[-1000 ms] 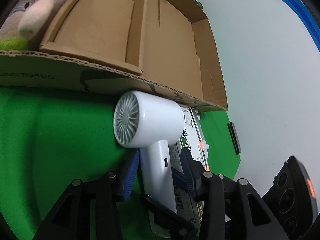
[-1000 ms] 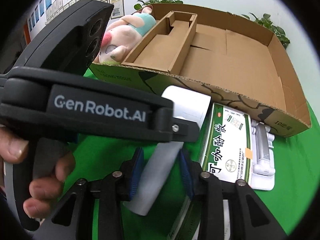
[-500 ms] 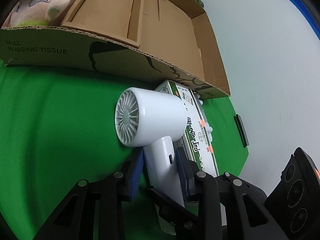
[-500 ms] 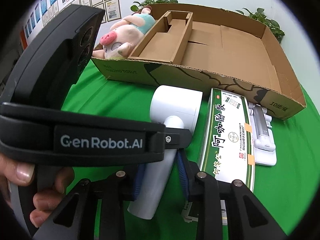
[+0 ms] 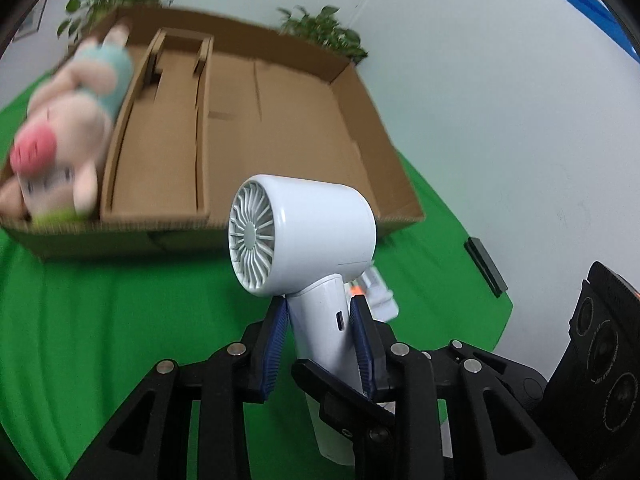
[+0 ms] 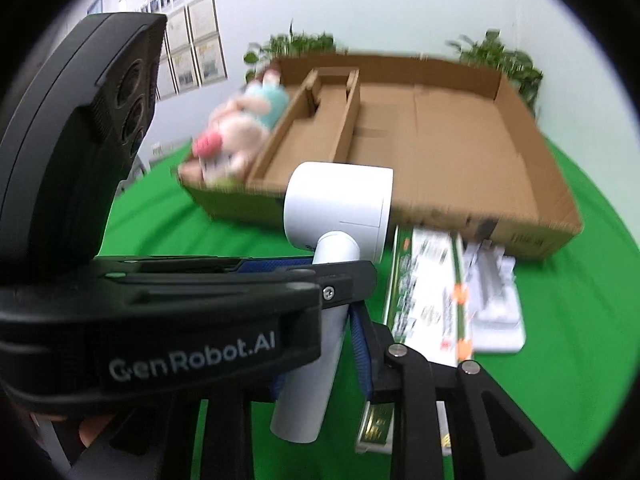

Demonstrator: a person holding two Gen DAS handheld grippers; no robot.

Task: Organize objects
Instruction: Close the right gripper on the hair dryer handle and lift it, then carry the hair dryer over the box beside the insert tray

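A white hair dryer (image 5: 312, 232) hangs above the green cloth, in front of the open cardboard box (image 5: 288, 128). My left gripper (image 5: 318, 306) is shut on its handle just under the barrel, both blue pads pressing the sides. From the other side my right gripper (image 6: 324, 344) is closing on the same handle lower down; one blue pad touches it, while the other pad is hidden behind the left gripper's body (image 6: 160, 320). In the right wrist view the hair dryer (image 6: 340, 204) points its barrel towards the box (image 6: 440, 140).
A plush pig (image 5: 68, 132) lies in the box's left compartment, beside a cardboard divider (image 5: 160, 140). On the cloth by the box lie a green-and-white carton (image 6: 424, 288) and a white packaged item (image 6: 496, 300). Plants (image 6: 500, 56) stand behind the box; a hand (image 6: 96, 424) holds the left gripper.
The hair dryer has come up off the cloth with both grippers, whose jaws narrowed on its handle. Both views now look down into the box from higher up.
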